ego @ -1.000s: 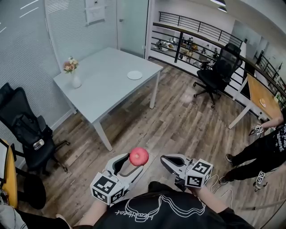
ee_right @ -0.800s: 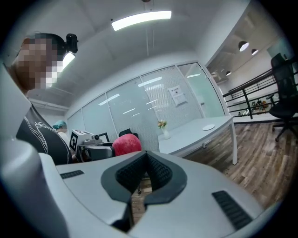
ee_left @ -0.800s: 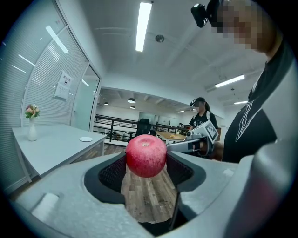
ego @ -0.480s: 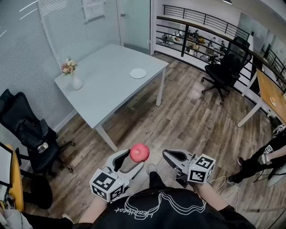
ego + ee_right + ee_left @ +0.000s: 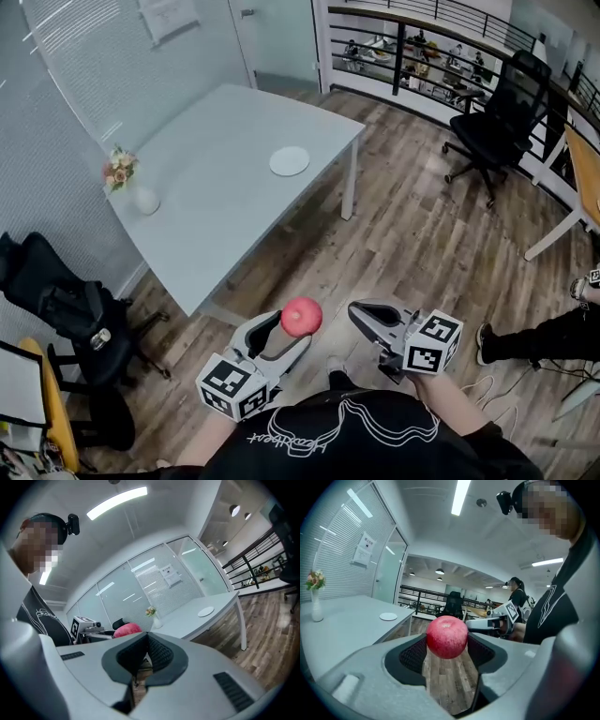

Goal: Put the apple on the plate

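Right gripper [image 5: 146, 636] with jaws pressed together, empty; beyond, an apple [image 5: 127, 630] at left, a plate [image 5: 205, 612] on a table [image 5: 185, 619].

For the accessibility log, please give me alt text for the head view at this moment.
The left gripper holds a round red apple between its jaws above a wood-plank floor, short of a pale grey rectangular table bearing a small white round plate. The right gripper, shut and empty, is beside it.
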`<state>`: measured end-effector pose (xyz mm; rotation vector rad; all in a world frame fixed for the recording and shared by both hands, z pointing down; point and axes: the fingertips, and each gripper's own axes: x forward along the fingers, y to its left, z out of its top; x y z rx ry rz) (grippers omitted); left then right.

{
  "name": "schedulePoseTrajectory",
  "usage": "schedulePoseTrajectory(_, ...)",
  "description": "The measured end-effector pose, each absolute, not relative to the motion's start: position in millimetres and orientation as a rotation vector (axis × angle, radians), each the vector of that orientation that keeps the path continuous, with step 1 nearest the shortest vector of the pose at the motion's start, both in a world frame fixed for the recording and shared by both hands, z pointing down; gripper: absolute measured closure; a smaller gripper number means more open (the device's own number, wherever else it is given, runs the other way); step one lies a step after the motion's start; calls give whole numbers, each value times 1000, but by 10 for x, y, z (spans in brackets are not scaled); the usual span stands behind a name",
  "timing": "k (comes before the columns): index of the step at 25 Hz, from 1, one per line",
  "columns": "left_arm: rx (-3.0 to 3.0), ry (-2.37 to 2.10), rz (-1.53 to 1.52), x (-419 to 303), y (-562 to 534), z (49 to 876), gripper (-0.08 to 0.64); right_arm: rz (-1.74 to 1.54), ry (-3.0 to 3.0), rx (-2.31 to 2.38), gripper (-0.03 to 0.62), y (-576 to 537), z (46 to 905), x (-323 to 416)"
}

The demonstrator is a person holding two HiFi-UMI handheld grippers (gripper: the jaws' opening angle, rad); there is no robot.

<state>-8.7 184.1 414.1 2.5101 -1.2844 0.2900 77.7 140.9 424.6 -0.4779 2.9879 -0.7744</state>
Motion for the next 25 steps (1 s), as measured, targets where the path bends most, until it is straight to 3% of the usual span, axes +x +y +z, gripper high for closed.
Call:
schedulePoseTrajectory(7,2500,-1294,270,-113,784,4147,279,-809,3051,-458,583,438,4407,695)
schedulePoseTrajectory(25,2514,-1305,284,-409,-764,4136,281,-801,3042,-522,583,-837,4360,497)
